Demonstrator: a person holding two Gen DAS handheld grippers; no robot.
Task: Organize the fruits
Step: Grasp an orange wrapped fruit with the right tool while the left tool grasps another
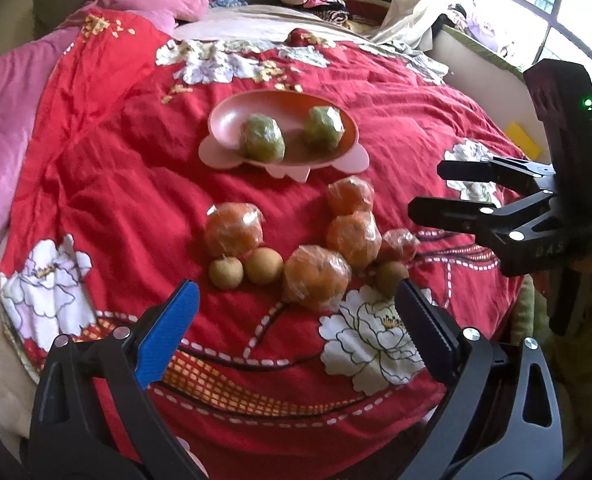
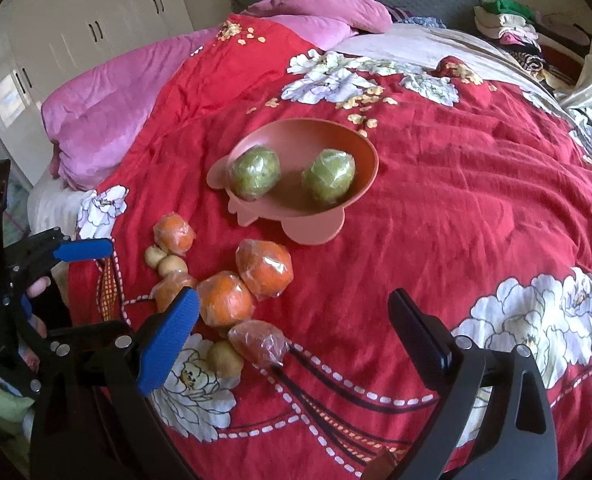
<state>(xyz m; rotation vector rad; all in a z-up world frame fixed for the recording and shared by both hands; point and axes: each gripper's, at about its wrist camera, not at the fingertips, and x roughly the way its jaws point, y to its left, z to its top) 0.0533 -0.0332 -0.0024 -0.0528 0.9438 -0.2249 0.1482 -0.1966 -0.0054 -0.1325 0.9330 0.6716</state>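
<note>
Fruit sits on a soft red bed (image 1: 96, 168), not a hard counter, so stuff can roll. Pink bowl (image 1: 224, 120) is at 12 o'clock w/ 2 green fruits (image 1: 263, 138) in it already. Oranges (image 1: 234, 230) in shiny plastic wrap lie in a bunch at the middle, w/ small brown fruits (image 1: 226, 274) tucked right by them, touching.

Left tongs (image 1: 296, 316) are wide open, holding nothing, just short of the pile at 6 o'clock. Right tongs (image 2: 292, 328) are wide open too, nothing in them; in the left view they show at 3 o'clock.

What could go wrong, I think:
- Wrap is slippy & crinkly, so an orange may slide out if only the plastic gets pinched.
- Fruits are packed close. Grabbing one may bump the next & send the little brown ones rolling down the blanket folds.
- Bowl stands on a squishy bed. A hard drop-in may tip it & spill the green ones.
- Both tongs are near the same pile, so they may bang together.
</note>
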